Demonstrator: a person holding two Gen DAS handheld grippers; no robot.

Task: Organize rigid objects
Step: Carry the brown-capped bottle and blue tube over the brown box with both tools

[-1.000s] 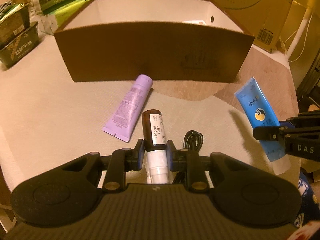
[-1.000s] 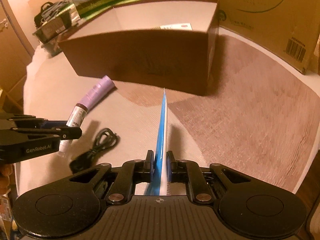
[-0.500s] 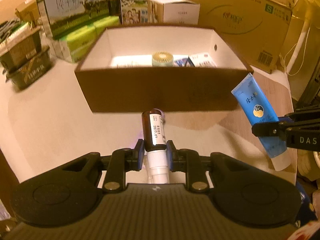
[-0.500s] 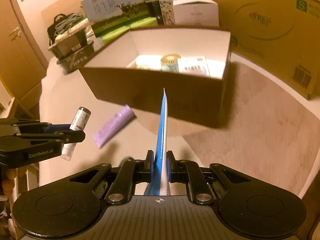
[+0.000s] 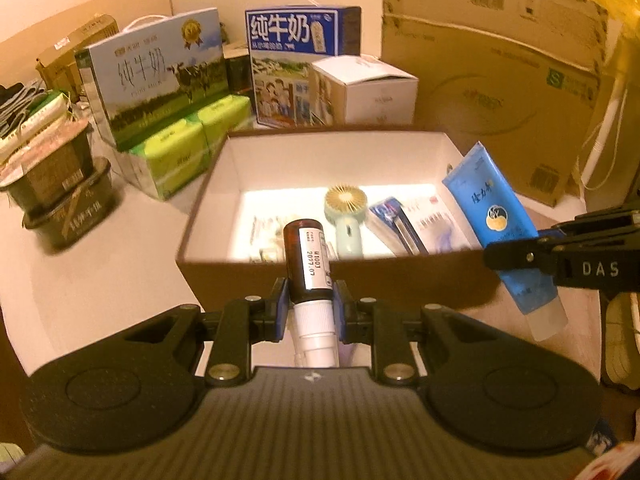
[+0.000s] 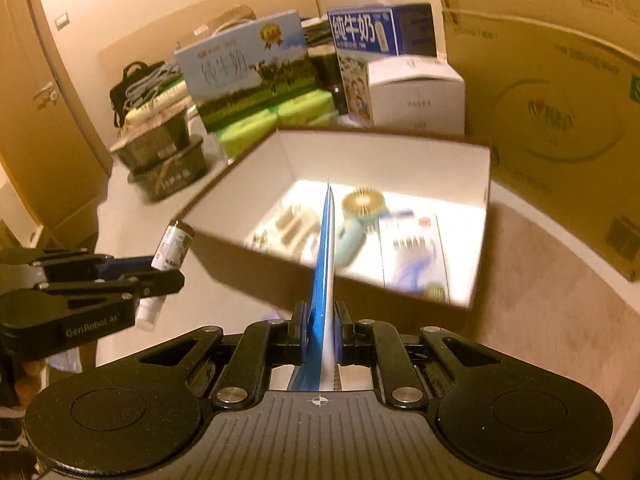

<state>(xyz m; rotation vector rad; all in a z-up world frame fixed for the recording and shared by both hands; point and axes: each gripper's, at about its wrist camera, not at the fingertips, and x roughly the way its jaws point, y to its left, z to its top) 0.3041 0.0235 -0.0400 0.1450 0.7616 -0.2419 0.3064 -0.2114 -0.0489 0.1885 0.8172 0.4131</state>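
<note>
My left gripper (image 5: 310,308) is shut on a brown bottle (image 5: 307,260) with a white cap, held up in front of the near wall of an open brown box (image 5: 400,276). My right gripper (image 6: 323,330) is shut on a flat blue tube (image 6: 325,256), seen edge-on, its tip pointing over the open brown box (image 6: 400,152). In the left wrist view the blue tube (image 5: 494,220) hangs at the right, above the box's right corner. In the right wrist view the left gripper (image 6: 120,280) holds the brown bottle (image 6: 172,246) left of the box. Inside lie a small fan (image 5: 346,216) and packets.
Milk cartons (image 5: 154,84), green packs (image 5: 188,148) and a white box (image 5: 366,90) stand behind the brown box. Dark trays (image 5: 60,196) are stacked at the left. A large cardboard carton (image 5: 500,80) rises at the back right. Pale cloth covers the surface (image 5: 100,264).
Both grippers rose with their loads and came toward the box, so its inside now shows. The purple tube and black cable on the cloth have dropped out of sight.
</note>
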